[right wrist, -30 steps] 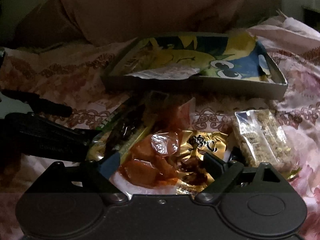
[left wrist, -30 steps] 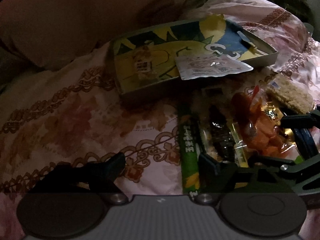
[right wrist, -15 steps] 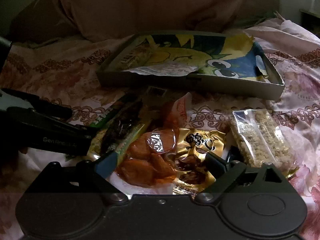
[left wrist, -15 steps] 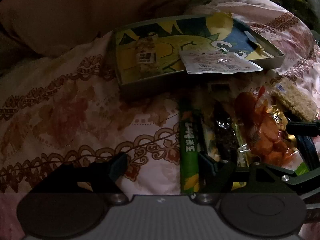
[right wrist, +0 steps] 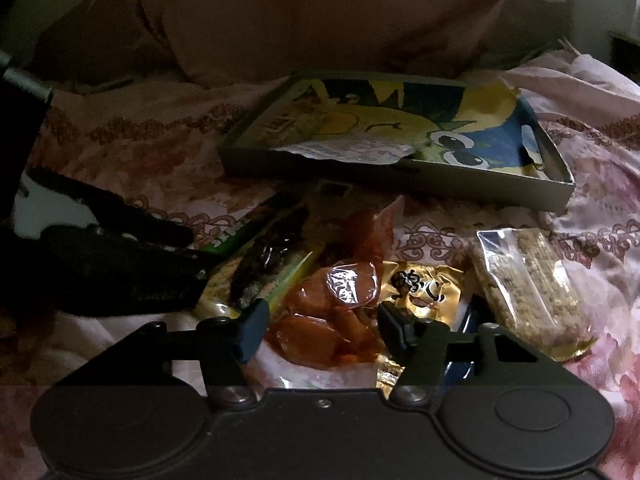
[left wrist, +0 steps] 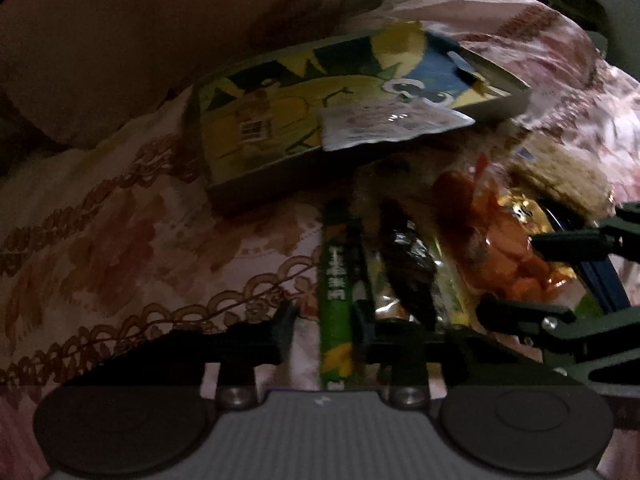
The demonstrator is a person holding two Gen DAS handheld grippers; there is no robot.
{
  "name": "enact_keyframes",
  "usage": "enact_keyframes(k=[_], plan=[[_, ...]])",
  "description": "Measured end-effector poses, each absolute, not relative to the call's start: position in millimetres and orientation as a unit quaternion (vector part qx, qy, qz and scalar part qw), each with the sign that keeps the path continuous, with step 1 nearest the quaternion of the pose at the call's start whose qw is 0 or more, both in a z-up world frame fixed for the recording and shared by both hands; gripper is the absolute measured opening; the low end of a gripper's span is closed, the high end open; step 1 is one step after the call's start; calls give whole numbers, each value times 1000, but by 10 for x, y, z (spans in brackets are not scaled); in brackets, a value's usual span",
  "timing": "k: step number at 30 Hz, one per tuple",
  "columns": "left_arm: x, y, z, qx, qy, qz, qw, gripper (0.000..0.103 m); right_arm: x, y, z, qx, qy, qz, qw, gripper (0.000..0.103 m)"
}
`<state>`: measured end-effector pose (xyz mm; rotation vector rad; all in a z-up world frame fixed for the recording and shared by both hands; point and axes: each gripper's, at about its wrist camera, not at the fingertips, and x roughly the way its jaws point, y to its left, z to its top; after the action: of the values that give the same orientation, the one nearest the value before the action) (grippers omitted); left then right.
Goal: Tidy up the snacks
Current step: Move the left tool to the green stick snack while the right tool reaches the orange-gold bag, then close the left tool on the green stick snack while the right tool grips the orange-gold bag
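A green snack bar (left wrist: 335,280) lies on the flowered bedspread between the fingers of my left gripper (left wrist: 325,322). Its jaws are closing, and a strip of cloth still shows beside the bar. My right gripper (right wrist: 322,330) straddles an orange snack pack (right wrist: 332,312); its jaws are closing too, and the pads are not clearly pressing. Beside these lie a dark snack pack (right wrist: 272,256), a gold pack (right wrist: 424,284) and a grain bar (right wrist: 528,284). Behind them is a grey tray (right wrist: 400,178) with a yellow and blue lining. It holds a white pouch (right wrist: 348,152) and a small packet (left wrist: 252,124).
A large pillow (right wrist: 320,12) rises just behind the tray. Rumpled bedding (left wrist: 520,32) is bunched at the tray's right end. The left gripper (right wrist: 198,250) reaches into the right wrist view from the left, close to the snack pile. Bare bedspread (left wrist: 120,240) spreads left of the snacks.
Both grippers' fingers have drawn much closer together, the left pair around the green bar and the right pair around the orange pack. Neither hand has shifted much.
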<state>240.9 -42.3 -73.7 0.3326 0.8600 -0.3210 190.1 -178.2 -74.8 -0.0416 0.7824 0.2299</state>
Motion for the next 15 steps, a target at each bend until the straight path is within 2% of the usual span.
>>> enact_keyframes(k=[2,3,4,15], plan=[[2375,-445,-729,166,414,-157,881,21,1860,-1772,-724,-22,379,111,919,58],[2362,-451,-724,166,416,-158,880,20,1838,-1767,-710,-23,378,111,919,53],[2345,-450,-716,166,419,-158,879,18,1817,-1757,-692,-26,379,110,919,52],[2261,-388,-675,147,450,-151,868,19,1797,-1780,-690,-24,383,108,917,56]])
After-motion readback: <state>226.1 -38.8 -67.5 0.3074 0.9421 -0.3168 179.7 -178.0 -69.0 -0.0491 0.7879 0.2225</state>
